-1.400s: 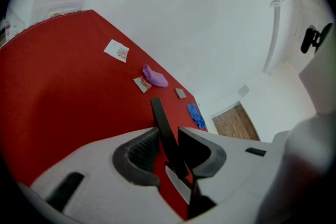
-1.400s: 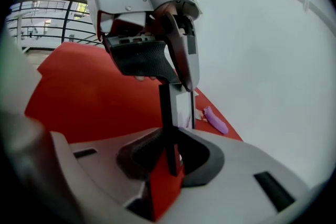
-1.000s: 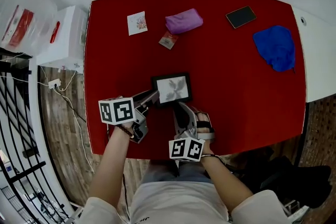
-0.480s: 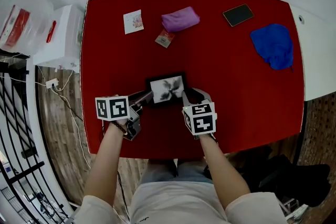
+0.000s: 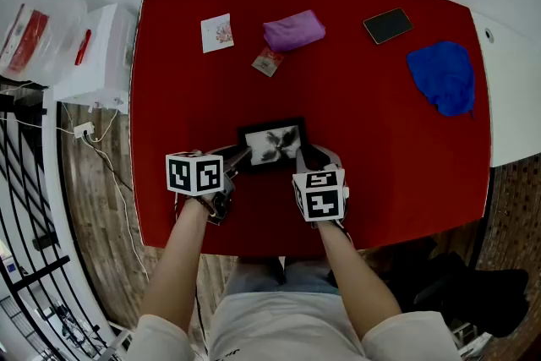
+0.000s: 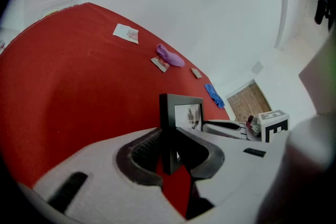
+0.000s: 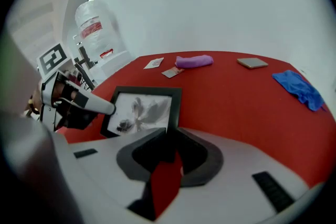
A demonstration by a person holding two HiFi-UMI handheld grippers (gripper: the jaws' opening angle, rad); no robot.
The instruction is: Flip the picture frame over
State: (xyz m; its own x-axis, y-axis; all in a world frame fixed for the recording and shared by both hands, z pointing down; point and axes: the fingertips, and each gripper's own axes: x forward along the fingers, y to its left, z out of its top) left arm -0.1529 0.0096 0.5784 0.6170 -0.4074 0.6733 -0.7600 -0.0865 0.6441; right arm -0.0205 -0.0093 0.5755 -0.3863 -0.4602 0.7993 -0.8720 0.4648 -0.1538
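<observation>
A black picture frame (image 5: 272, 144) with a grey flower print faces up on the red table (image 5: 389, 148), near the front edge. My left gripper (image 5: 239, 155) is shut on its left edge; in the left gripper view the black rim (image 6: 169, 113) runs down between the jaws (image 6: 169, 136). At the other side my right gripper (image 5: 304, 153) is shut on the right edge, and the frame's near corner (image 7: 173, 107) goes in between its jaws (image 7: 169, 139). Each gripper shows in the other's view, the left gripper (image 7: 84, 105) and the right gripper (image 6: 226, 127).
Along the back of the table lie a white card (image 5: 218, 33), a small packet (image 5: 267, 61), a rolled purple cloth (image 5: 293, 30), a phone (image 5: 388, 26) and a crumpled blue cloth (image 5: 443, 76). A white box (image 5: 97, 59) stands off the table's left side.
My right gripper has rolled over and swung from below the frame up to its right edge. The frame now looks lower and flatter. The left gripper has kept its hold.
</observation>
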